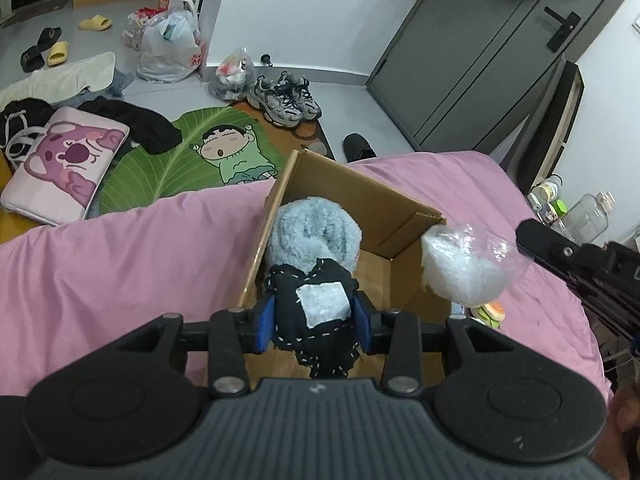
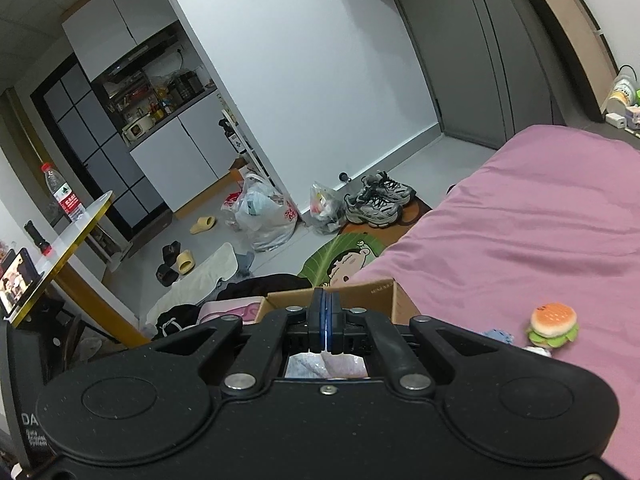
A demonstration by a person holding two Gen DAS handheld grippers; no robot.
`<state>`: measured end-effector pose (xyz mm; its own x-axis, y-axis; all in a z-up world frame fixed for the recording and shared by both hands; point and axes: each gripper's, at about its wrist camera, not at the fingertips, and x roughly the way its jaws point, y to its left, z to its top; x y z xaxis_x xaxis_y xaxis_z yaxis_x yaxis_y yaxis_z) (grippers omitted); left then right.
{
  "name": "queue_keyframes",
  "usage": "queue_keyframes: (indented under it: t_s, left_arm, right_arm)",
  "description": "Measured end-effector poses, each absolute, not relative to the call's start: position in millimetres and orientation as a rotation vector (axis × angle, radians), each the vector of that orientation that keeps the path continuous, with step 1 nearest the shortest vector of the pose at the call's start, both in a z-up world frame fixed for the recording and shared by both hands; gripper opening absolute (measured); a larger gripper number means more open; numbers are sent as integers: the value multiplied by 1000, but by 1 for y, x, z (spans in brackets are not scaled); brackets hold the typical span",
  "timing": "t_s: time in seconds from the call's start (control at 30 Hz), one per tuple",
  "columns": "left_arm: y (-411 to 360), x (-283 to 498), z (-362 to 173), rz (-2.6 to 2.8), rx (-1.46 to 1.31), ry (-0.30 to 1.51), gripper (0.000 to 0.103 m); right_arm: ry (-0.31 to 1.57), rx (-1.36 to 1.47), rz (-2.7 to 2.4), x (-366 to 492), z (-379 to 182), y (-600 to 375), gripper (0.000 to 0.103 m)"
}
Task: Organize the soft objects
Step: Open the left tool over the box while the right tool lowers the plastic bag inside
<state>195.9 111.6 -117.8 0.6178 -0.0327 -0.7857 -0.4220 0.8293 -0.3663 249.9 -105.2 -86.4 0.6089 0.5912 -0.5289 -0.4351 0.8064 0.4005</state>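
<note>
Left hand-held gripper pinched a black stitched cloth over the cardboard box on the bed. Right hand-held gripper was pressed together on a clear plastic bag, held at the box's right edge.

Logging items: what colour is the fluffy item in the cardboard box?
Light blue fluffy item; left wrist view shows it best.

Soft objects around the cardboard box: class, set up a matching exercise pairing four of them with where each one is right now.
Things:
1. black stitched cloth
2. fluffy blue item
3. clear plastic bag of white stuffing
4. burger plush

Places:
A. lying on the pink bedsheet
B. inside the cardboard box
C. hanging from the right claw
D. between the left claw pads

Pairs: 1-D, 2-B, 3-C, 4-A
</note>
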Motion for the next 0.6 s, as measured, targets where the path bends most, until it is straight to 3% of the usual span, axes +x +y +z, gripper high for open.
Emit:
queue_keyframes:
  t_s: [0.3, 0.6]
  left_arm:
    - [120, 205, -117, 258, -571, 903, 47]
    - [123, 198, -105, 259, -588, 882, 67]
  right_arm:
    - [714, 251, 595, 264, -92, -91, 0]
    - [713, 261, 574, 269, -93, -89, 0]
